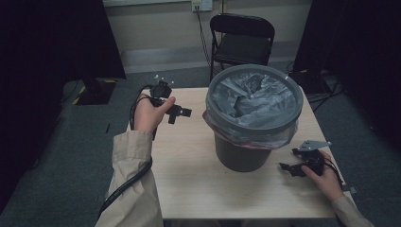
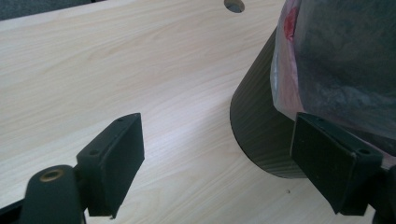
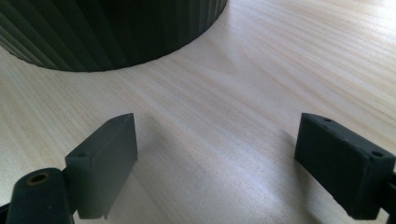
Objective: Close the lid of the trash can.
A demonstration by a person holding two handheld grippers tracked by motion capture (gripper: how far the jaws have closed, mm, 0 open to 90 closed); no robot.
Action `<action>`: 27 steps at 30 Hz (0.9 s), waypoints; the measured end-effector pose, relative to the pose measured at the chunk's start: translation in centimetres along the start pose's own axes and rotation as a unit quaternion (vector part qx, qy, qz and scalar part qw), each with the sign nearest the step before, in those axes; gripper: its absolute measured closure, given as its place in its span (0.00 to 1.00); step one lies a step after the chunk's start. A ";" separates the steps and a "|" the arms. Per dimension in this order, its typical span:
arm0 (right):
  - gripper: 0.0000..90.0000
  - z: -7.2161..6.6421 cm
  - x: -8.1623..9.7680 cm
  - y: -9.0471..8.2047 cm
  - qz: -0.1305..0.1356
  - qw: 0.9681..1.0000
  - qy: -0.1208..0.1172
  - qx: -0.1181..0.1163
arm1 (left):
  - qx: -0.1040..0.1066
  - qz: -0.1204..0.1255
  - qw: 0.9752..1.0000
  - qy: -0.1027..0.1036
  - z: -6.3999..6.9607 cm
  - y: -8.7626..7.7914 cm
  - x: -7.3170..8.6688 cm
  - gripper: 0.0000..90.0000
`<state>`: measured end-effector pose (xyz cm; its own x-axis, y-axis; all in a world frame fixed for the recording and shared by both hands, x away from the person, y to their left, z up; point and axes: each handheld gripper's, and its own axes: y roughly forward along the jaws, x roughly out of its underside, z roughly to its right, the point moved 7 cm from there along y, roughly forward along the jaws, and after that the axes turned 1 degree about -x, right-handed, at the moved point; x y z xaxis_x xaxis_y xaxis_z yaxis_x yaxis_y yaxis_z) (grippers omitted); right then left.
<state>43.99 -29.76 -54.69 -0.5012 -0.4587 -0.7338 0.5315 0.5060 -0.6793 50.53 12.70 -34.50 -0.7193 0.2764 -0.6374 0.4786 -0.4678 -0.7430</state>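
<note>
1. The left gripper (image 1: 182, 112) hangs above the table (image 1: 189, 189), jaws spread wide with nothing between them, aimed toward the bin (image 1: 243, 153) that stands just ahead of it and to its right.
2. In the left gripper view, the bin (image 2: 257, 126) rises past the right-hand jaw, so the gripper looks lined up on the bin's side wall and the bag edge, probably for a reach at the liner.
3. The right gripper (image 1: 291, 166) sits low, close to the tabletop, on the opposite side of the bin, jaws wide apart too and empty.
4. From the right gripper view, the ribbed base of the bin (image 3: 107, 32) stands ahead and to the left of the jaws, apart from them, with bare wood (image 3: 261, 93) between.
5. With one gripper on each side, the setup suggests that one hand will steady the bin while the other works on the bag.
6. The bin is a dark grey round pail, finely ribbed on the outside, tapering toward its base.
7. A grey plastic liner (image 1: 253, 97) is crumpled down inside it, and the liner's overhang (image 2: 287, 70) folds over the rim, translucent, with a reddish band showing through.
8. The bin stands upright near the middle of the table, between the two grippers and touching neither.
</note>
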 end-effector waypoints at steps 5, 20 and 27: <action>0.13 0.0 0.0 0.0 0.001 1.000 0.000 0.000 | 0.003 -0.002 1.000 -0.001 -0.1 0.9 0.7 0.19; 0.13 0.0 0.0 0.0 0.001 1.000 0.000 0.000 | 0.008 -0.010 1.000 -0.009 -0.4 2.9 2.6 0.19; 0.13 0.0 0.0 0.0 0.000 1.000 0.001 0.000 | 0.016 -0.013 1.000 -0.016 -0.5 3.7 3.5 0.19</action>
<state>43.98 -29.75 -54.69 -0.5018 -0.4571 -0.7344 0.5324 0.5059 -0.6787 50.03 12.39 -39.57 -0.7467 0.2624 -0.6112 0.4435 -0.4884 -0.7515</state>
